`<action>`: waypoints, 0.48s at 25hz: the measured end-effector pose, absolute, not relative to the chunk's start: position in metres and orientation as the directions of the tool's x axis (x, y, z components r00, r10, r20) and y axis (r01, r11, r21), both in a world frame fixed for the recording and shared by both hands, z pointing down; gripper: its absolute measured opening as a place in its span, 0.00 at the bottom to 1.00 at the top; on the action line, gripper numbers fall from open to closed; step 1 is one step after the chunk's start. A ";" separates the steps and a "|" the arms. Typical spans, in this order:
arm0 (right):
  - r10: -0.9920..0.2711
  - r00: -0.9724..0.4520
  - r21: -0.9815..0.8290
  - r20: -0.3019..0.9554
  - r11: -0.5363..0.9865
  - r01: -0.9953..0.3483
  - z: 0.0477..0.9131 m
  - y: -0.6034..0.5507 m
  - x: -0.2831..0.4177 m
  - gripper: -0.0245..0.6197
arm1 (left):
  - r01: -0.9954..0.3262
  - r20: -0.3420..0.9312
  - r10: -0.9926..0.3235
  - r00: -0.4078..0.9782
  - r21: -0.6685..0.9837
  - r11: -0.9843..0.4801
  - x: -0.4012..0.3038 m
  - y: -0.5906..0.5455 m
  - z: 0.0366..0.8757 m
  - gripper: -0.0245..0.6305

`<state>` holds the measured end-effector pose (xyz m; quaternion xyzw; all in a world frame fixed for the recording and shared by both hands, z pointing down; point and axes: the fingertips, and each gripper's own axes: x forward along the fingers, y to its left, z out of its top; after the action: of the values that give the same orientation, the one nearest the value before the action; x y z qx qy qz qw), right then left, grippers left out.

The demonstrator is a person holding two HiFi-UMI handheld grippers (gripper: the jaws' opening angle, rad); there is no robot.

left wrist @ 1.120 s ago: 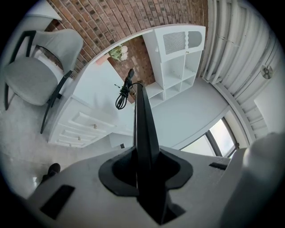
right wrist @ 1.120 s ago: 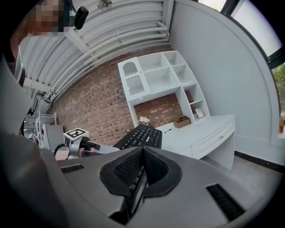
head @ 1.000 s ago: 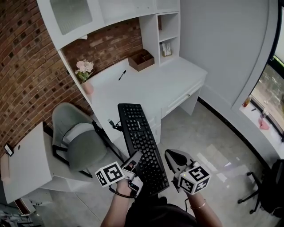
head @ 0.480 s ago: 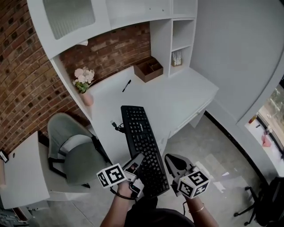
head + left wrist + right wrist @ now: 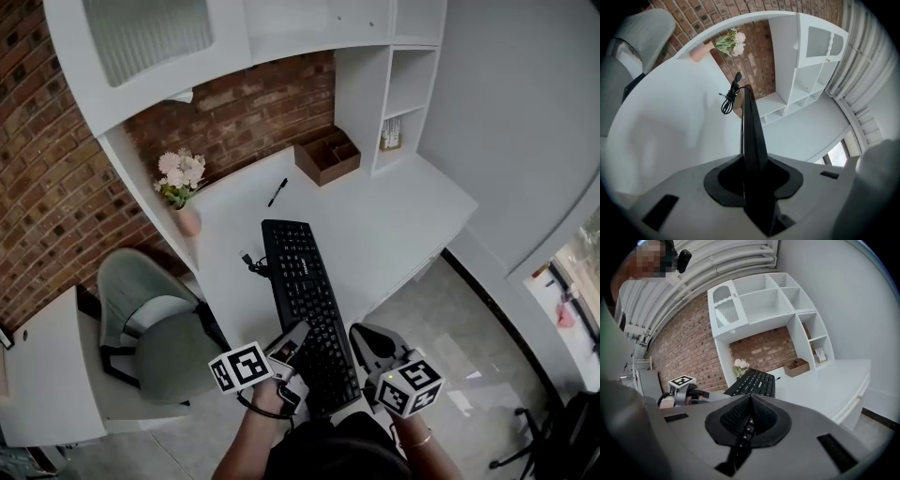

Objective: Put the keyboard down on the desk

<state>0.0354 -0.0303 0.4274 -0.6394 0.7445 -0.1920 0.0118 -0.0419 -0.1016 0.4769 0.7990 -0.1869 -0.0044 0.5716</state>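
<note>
A black keyboard [image 5: 302, 291] hangs lengthwise above the front of the white desk [image 5: 394, 216], its far end over the desktop. My left gripper [image 5: 286, 361] is shut on the keyboard's near left edge. My right gripper [image 5: 367, 349] is shut on its near right edge. In the left gripper view the keyboard [image 5: 751, 136] runs edge-on out of the left gripper [image 5: 754, 187], its coiled cable [image 5: 728, 101] dangling at the far end. In the right gripper view the keyboard [image 5: 754, 380] leaves the right gripper [image 5: 746, 427] keys-up, toward the desk [image 5: 834, 376].
On the desk lie a black pen [image 5: 277, 192], a brown wooden box [image 5: 326, 156] and a vase of pink flowers [image 5: 181, 183]. Shelves [image 5: 403, 84] rise at the back. A grey chair [image 5: 155, 319] stands left of the keyboard, beside a side table [image 5: 47, 375].
Both grippers have carried the keyboard forward toward the desk. Its far end now reaches further over the desktop. The grips look unchanged.
</note>
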 end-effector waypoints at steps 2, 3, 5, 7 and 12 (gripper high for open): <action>-0.955 -0.183 -0.300 0.233 0.108 -0.948 0.429 -0.039 0.041 0.05 | -0.292 0.205 -0.308 0.929 0.917 -0.271 -0.037 -0.111 0.478 0.19; -0.954 -0.184 -0.300 0.235 0.109 -0.948 0.429 -0.044 0.044 0.05 | -0.293 0.205 -0.311 0.928 0.918 -0.268 -0.035 -0.116 0.478 0.19; -0.954 -0.191 -0.300 0.233 0.116 -0.947 0.428 -0.054 0.049 0.05 | -0.296 0.207 -0.318 0.925 0.918 -0.265 -0.031 -0.125 0.478 0.19; -0.952 -0.203 -0.300 0.228 0.129 -0.945 0.428 -0.065 0.056 0.05 | -0.303 0.210 -0.329 0.921 0.916 -0.264 -0.025 -0.134 0.480 0.19; -0.940 -0.257 -0.303 0.225 0.183 -0.935 0.430 -0.098 0.073 0.05 | -0.324 0.221 -0.369 0.903 0.914 -0.244 -0.011 -0.160 0.487 0.19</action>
<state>0.0730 -0.0981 0.4297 -0.6096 0.7690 -0.1922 0.0062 -0.0112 -0.1598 0.4869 0.7885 -0.2198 -0.0199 0.5741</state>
